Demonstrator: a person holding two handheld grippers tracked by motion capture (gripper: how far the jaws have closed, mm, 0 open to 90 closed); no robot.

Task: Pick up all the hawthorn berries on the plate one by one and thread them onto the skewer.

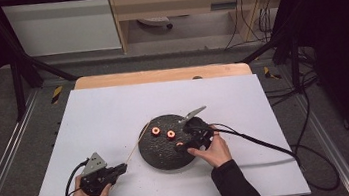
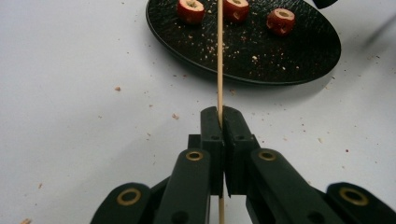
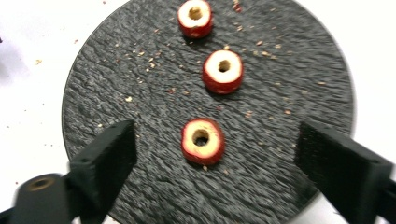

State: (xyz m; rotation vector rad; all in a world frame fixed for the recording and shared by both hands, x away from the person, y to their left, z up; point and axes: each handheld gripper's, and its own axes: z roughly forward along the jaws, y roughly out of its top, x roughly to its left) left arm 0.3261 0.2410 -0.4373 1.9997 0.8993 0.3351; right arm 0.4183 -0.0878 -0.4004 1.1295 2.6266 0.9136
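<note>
Fruit rings: three small red-skinned cored fruit rings with pale flesh lie on the round black textured plate [image 3: 116, 70], and we reckon they're meant for the skewer.
Nearest ring: nearest fruit ring [image 3: 202, 141] lies flat, hole up, near the plate's middle, well apart from the plate's rim.
Other two: middle ring [image 3: 222, 71] and far ring [image 3: 195, 17] line up beyond it across the plate.
Right gripper: right gripper [image 3: 210, 168] hangs over the plate, jaws spread wide either side of the nearest ring, touching nothing.
Left gripper: left gripper [image 2: 220, 122] is clamped tight on the thin wooden skewer [image 2: 219, 56], whose tip reaches over the plate.
Handling: light, soft, likely crumbly going by the crumbs strewn on the plate; we'd pinch gently across the red skin, keeping the hole clear.
Risk: squeeze too hard and it may split.
</note>
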